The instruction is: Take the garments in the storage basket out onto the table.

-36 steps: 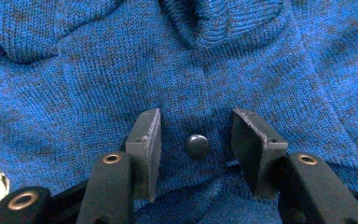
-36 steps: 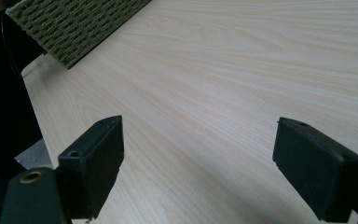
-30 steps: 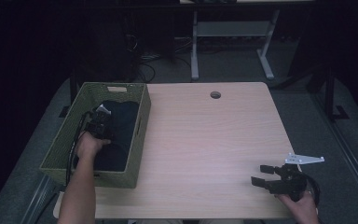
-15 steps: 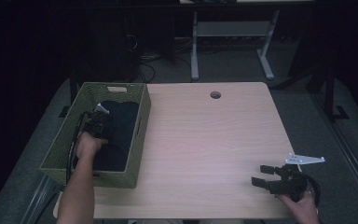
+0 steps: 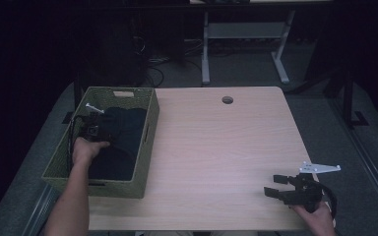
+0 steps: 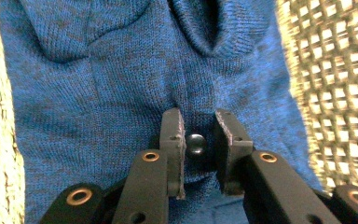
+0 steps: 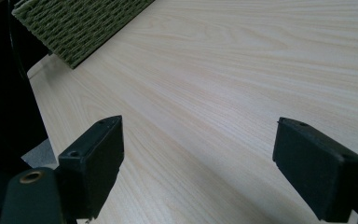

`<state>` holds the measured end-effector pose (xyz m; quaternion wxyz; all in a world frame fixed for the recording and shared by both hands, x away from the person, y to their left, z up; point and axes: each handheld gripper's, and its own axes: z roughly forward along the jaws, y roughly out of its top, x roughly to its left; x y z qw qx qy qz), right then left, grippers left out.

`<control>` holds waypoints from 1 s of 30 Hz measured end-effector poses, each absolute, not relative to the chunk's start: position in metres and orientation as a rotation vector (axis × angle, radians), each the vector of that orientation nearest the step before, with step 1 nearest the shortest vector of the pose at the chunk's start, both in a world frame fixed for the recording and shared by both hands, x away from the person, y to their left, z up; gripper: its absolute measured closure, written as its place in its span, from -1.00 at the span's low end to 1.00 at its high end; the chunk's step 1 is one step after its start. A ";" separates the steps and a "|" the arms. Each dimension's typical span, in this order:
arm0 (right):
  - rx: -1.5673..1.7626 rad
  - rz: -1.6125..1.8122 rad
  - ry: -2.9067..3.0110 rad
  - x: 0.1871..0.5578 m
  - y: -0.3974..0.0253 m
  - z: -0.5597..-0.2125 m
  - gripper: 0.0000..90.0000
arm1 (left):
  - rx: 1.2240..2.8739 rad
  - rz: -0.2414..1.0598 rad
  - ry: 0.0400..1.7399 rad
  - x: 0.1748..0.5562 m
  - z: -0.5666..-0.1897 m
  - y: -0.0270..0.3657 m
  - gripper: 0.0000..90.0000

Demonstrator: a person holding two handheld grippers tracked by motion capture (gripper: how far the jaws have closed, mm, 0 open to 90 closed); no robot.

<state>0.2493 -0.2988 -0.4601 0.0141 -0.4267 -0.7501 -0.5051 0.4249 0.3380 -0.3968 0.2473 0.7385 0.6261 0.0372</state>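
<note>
High view: at the left, a woven basket [image 5: 145,147] is seen on the counter [image 5: 216,157], with a dark blue knitted garment [image 5: 123,132] lying inside it. The left claw [image 5: 94,131] is lowered into the basket; in the left gripper view its jaws are narrowly parted over the knit [image 6: 98,93], nothing yet pinched, a small dark round stud [image 6: 196,143] sitting between them. If they are closed here, only a thin fold may be caught and the garment could slip free, or the basket could be dragged along. At the right, the right claw [image 5: 281,189] is held spread wide and empty above bare counter, well apart from the basket.
</note>
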 end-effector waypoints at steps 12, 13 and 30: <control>-1.324 -1.580 -2.330 0.249 -0.300 -0.460 -0.65 | 1.920 0.086 1.631 0.413 -0.375 0.342 0.67; -1.325 -1.582 -2.328 0.249 -0.301 -0.460 -0.65 | 1.911 0.086 1.622 0.412 -0.373 0.343 0.67; -1.329 -1.593 -2.304 0.250 -0.303 -0.462 -0.65 | 1.752 0.087 1.532 0.394 -0.340 0.359 0.67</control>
